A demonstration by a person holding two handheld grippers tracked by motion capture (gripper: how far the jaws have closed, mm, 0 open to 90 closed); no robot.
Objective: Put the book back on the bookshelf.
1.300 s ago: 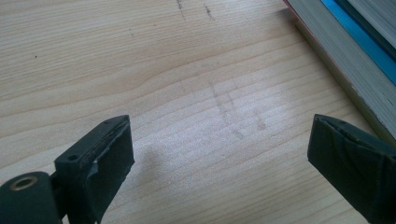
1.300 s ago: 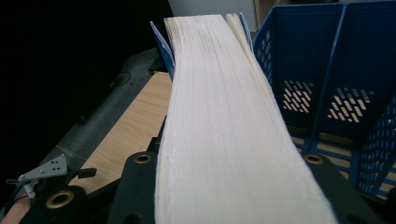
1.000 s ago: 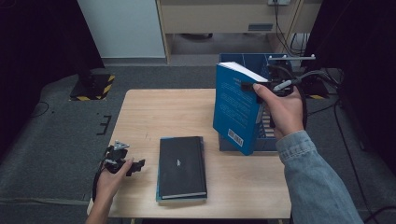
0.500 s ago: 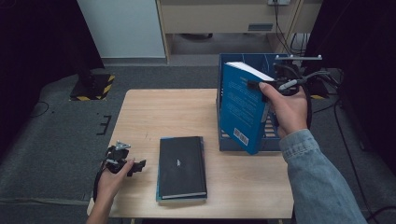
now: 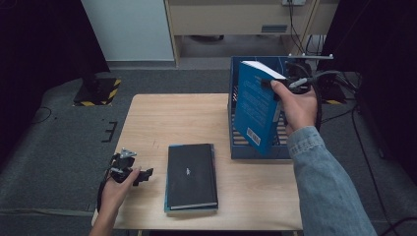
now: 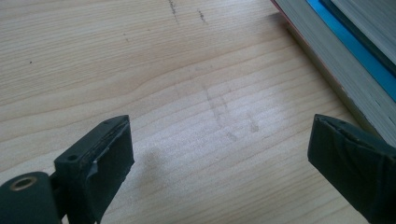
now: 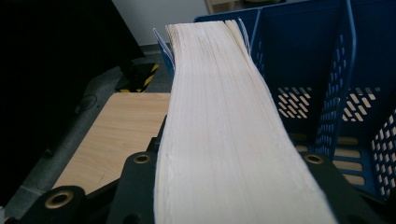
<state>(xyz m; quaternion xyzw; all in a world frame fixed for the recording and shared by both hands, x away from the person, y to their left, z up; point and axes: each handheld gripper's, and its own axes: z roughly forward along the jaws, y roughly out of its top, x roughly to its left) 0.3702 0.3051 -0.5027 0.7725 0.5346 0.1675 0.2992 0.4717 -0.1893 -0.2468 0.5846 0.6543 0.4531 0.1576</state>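
A thick blue book (image 5: pixel 255 108) hangs upright and tilted over the blue file rack (image 5: pixel 235 147) at the table's right. My right gripper (image 5: pixel 275 86) is shut on it near its top edge. Between the black jaws, the right gripper view has the book's cream page block (image 7: pixel 219 130), with the blue file rack's (image 7: pixel 327 70) slotted dividers just behind. Two stacked books lie flat mid-table, a black book (image 5: pixel 192 174) on top. My left gripper (image 5: pixel 142 175) rests on the table left of that stack. Its fingers (image 6: pixel 100 163) stand wide open over bare wood, the stack's page edges (image 6: pixel 327 60) to their right.
The wooden table (image 5: pixel 167 118) has free surface at its left and far side. Dark floor surrounds it, with a yellow-and-black striped base (image 5: pixel 98 91) at the far left. Cables (image 5: pixel 334 78) and a metal stand sit behind the rack.
My right hand has carried the blue book rightward and slightly down, further over the rack. The left gripper has stayed put.
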